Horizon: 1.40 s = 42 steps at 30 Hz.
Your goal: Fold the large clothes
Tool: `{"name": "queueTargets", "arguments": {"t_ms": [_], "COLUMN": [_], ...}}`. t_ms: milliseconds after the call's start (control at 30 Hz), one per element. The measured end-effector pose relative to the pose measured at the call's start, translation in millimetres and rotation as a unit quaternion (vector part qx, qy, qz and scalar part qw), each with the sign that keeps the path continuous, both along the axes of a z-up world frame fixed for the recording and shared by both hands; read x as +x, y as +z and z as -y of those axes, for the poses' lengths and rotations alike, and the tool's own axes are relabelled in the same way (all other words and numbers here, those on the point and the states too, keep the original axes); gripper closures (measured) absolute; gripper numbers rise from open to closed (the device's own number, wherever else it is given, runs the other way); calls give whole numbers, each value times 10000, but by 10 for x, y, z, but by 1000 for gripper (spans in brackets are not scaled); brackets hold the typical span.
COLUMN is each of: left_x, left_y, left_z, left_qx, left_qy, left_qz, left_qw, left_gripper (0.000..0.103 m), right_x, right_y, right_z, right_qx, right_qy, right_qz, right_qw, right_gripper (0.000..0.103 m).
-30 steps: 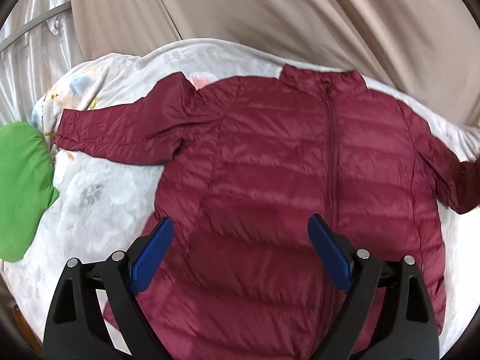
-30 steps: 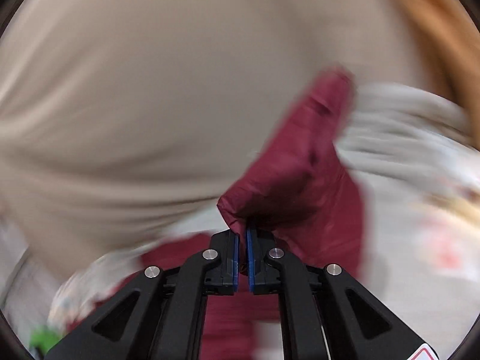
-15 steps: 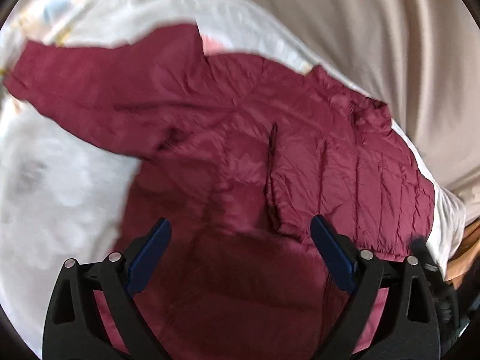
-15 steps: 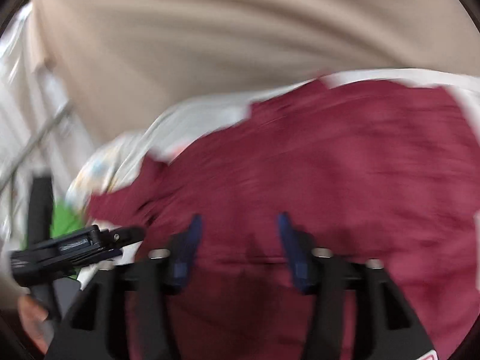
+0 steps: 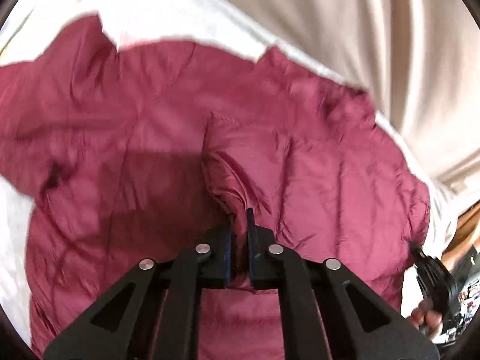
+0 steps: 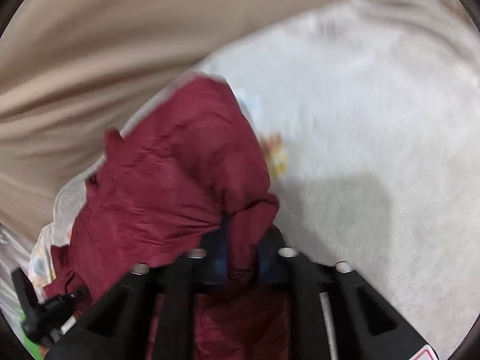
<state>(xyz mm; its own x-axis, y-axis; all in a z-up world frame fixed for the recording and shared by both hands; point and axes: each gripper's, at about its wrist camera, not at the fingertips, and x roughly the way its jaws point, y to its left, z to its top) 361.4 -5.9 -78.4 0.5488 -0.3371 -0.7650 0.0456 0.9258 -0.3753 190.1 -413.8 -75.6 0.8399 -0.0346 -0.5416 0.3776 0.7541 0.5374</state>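
Both grippers clamped on maroon jacket (image 5: 300, 162).
Left gripper (image 5: 239, 234) jaws just closed, pinching a folded-over sleeve; only the right wrist view shows right gripper (image 6: 240, 258) jaws just closed, nipping lifted fabric above white bedding (image 6: 375, 120).

Each black tool (image 5: 238, 234) has blue pads (image 5: 228, 249) and silver screws (image 5: 202, 248).

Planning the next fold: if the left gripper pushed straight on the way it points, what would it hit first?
The maroon jacket itself. The left gripper has just been closing and now pinches a raised fold of it, with more jacket directly ahead; depth beyond is unclear.
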Motion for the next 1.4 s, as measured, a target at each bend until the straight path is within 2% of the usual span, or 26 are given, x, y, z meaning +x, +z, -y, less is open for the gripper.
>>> {"name": "queueTargets", "arguments": {"t_ms": [67, 100, 133, 167, 200, 233, 300, 400, 467, 500, 533, 567, 600, 667, 733, 800, 867, 900, 933, 1033, 1167, 1233, 1300, 1367, 1400], "left_x": [52, 104, 160, 238, 284, 306, 242, 39, -172, -272, -329, -403, -462, -529, -611, -597, -522, -494, -444, -290, -154, -36, 78, 149, 173], "left_y": [129, 119, 47, -70, -221, -342, -312, -107, 4, 29, 27, 24, 18, 5, 50, 96, 105, 90, 45, -76, -241, -306, -371, -374, -346], "left_z": [23, 63, 88, 103, 124, 153, 161, -11, -196, -291, -357, -476, -648, -1011, -1633, -2102, -2696, -2891, -3211, -3723, -4074, -4123, -4122, -4113, -4141], "left_qx": [147, 296, 431, 558, 661, 682, 807, 570, 541, 637, 683, 676, 620, 532, 325, 230, 97, 26, -42, -138, -81, -32, 108, 163, 7], "left_qy": [19, 21, 29, 36, 47, 36, 52, 143, 298, 453, 560, 668, 824, 1142, 1659, 2188, 2749, 2912, 3182, 3666, 4053, 4065, 3942, 3738, 3544], "left_qz": [308, 359, 282, 124, -51, -146, -14, 176, 389, 441, 428, 378, 292, 156, 162, 162, 61, 8, -108, -236, -320, -338, -411, -433, -402], "left_qw": [9994, 9989, 9987, 9984, 9978, 9976, 9967, 9981, 9973, 9960, 9952, 9948, 9942, 9919, 9855, 9754, 9614, 9567, 9479, 9300, 9136, 9130, 9180, 9263, 9342], "left_gripper": [97, 97, 97, 97, 97, 97, 97, 94, 75, 64, 63, 63, 63, 63, 46, 42, 41, 39, 39, 39, 39, 39, 43, 61, 88], "right_x": [-116, -130, -20, 170, 244, 269, 153, -135, -174, -75, 93, 160, 198, 101, -94, -357, -629, -779, -920, -1254, -1516, -1559, -1547, -1527, -1530], "right_y": [132, 92, -40, -240, -407, -471, -252, 104, 167, 67, -135, -329, -485, -344, -145, 34, 106, 133, 128, 53, -26, -94, -153, -201, -199], "right_z": [11, 28, 30, 19, -22, -72, -187, -418, -567, -655, -709, -683, -691, -790, -932, -1171, -1422, -1395, -1530, -1767, -2183, -2321, -2444, -2562, -2626], "right_qx": [77, 41, -114, -235, -299, -396, -723, -1072, -1375, -1626, -1765, -1731, -1687, -1788, -1689, -1779, -1805, -1759, -1667, -1469, -1211, -1171, -1081, -1034, -1056], "right_qy": [-150, -240, -248, -92, 25, 80, -129, -364, -217, -9, 231, 406, 474, 313, 339, 422, 569, 634, 731, 938, 1257, 1325, 1415, 1492, 1497], "right_qz": [495, 510, 120, -536, -914, -1054, -904, -372, -404, -710, -1234, -1649, -1845, -1760, -1472, -1262, -1173, -1155, -1139, -1198, -1374, -1497, -1608, -1667, -1664], "right_qw": [9986, 9984, 9996, 9982, 9954, 9936, 9932, 9929, 9894, 9841, 9763, 9702, 9671, 9675, 9740, 9750, 9749, 9756, 9767, 9774, 9750, 9728, 9708, 9691, 9689], "right_gripper": [95, 95, 95, 95, 95, 94, 93, 87, 86, 86, 86, 86, 94, 94, 92, 90, 87, 86, 83, 78, 73, 71, 71, 71, 71]}}
